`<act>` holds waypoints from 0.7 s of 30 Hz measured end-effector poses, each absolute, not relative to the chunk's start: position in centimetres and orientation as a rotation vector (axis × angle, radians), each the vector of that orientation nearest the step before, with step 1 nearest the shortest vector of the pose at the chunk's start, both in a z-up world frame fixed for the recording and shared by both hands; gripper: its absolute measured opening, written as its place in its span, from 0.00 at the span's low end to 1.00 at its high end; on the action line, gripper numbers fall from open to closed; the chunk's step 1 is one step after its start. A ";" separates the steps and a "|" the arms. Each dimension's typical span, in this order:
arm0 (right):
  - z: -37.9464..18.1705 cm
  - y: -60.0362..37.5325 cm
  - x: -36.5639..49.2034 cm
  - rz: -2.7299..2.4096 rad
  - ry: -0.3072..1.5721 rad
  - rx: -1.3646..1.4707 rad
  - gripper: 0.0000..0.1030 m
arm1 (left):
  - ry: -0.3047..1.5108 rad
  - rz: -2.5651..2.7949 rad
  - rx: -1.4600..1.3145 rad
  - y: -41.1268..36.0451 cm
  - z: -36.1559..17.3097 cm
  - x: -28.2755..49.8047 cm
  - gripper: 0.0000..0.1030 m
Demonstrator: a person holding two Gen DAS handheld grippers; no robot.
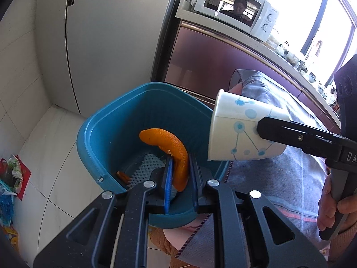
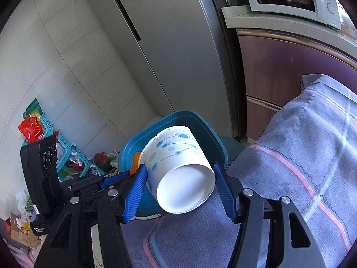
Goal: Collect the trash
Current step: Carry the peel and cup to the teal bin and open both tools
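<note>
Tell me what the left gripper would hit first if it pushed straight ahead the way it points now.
Probably the inside of the blue bin. The left gripper, jaws shut on the orange peel, points down into the bin's mouth; the white foam net at the bottom may come first, though depth is unclear.

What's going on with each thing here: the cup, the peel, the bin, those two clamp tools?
Left gripper: jaws shut on the orange peel, over the bin.
Orange peel: held, curved, hanging inside the bin's mouth.
Right gripper: jaws shut on the paper cup.
Paper cup: held on its side, empty, near the bin's rim.
Bin: open, with white foam netting at the bottom.
Microwave: door shut.
</note>
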State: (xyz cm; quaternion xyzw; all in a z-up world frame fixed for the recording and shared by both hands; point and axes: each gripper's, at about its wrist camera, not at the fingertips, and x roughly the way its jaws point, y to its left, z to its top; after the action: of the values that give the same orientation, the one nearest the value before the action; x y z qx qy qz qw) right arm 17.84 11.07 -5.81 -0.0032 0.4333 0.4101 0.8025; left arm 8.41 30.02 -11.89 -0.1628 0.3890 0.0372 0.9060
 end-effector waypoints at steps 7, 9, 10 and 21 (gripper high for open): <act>-7.0 12.8 18.6 0.871 0.980 -0.022 0.58 | 0.824 0.087 -0.350 30.5 -13.0 9.1 0.15; -7.3 13.0 18.9 0.868 0.991 -0.017 0.57 | 0.831 0.090 -0.360 30.7 -13.4 9.4 0.15; -7.5 13.3 19.3 0.865 0.996 -0.016 0.57 | 0.832 0.090 -0.363 30.7 -13.5 9.5 0.15; -8.0 12.1 18.8 0.863 1.001 0.010 0.57 | 0.829 0.087 -0.380 30.6 -13.9 9.7 0.19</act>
State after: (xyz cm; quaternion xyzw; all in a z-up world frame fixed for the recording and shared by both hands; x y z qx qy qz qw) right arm 18.81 12.09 -7.98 0.0045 0.4651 0.4007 0.7894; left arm 9.66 30.62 -13.89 -0.1834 0.4002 0.0420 0.8969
